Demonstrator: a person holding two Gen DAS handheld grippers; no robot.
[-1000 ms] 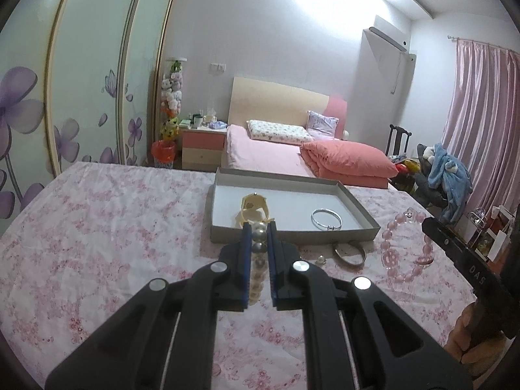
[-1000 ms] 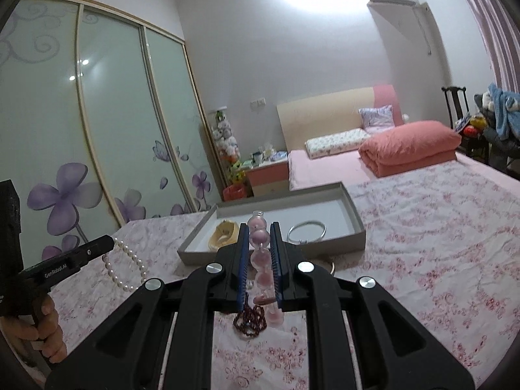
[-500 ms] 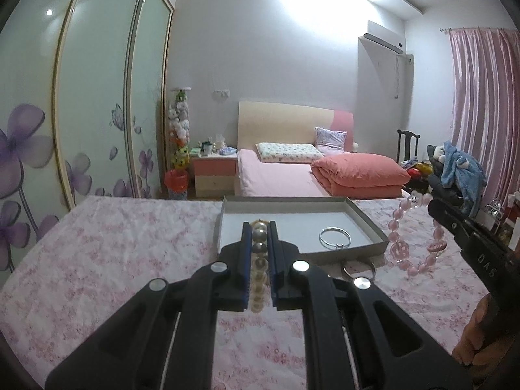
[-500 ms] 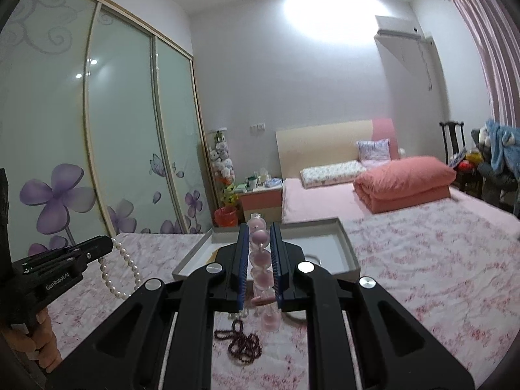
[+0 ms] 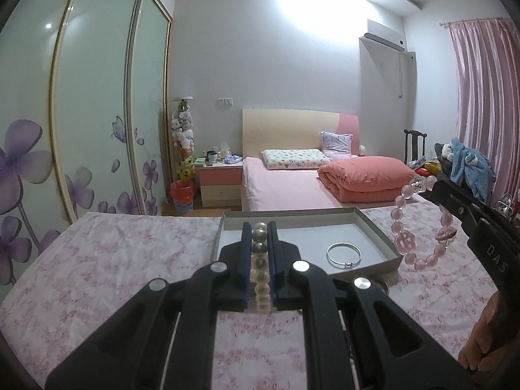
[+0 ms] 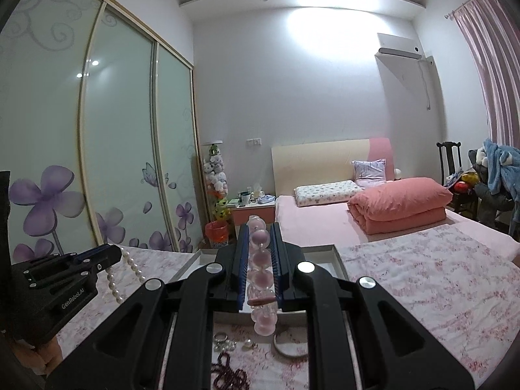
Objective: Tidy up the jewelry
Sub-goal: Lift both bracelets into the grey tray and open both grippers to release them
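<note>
**Two grippers hold beaded strands above a jewelry tray**

In the left wrist view, the left gripper (image 5: pixel 259 227) sits at lower centre, clamped on a pearl strand (image 5: pixel 260 260) that runs between its blue pads. Behind it at centre, a grey tray (image 5: pixel 378 230) rests on the floral pink bedspread (image 5: pixel 113 253), with a silver bangle (image 5: pixel 344 254) lying on its white floor. At the right edge, the right gripper (image 5: pixel 437 186) reaches in, a pink bead bracelet (image 5: pixel 419 227) dangling from its tip over the tray's right side.

In the right wrist view, the left gripper (image 6: pixel 115 253) shows at lower left, the pearl strand (image 6: pixel 130 269) hanging from it in a loop. At lower centre the right gripper (image 6: pixel 259 227) is closed on the pink bead bracelet (image 6: pixel 260 253) (its lowest beads droop below the pads). Under it, at the bottom edge, lie dark red beads (image 6: pixel 227 377), a small ring (image 6: pixel 220 336) and a metal bangle (image 6: pixel 286 347) on the bedspread.
</note>
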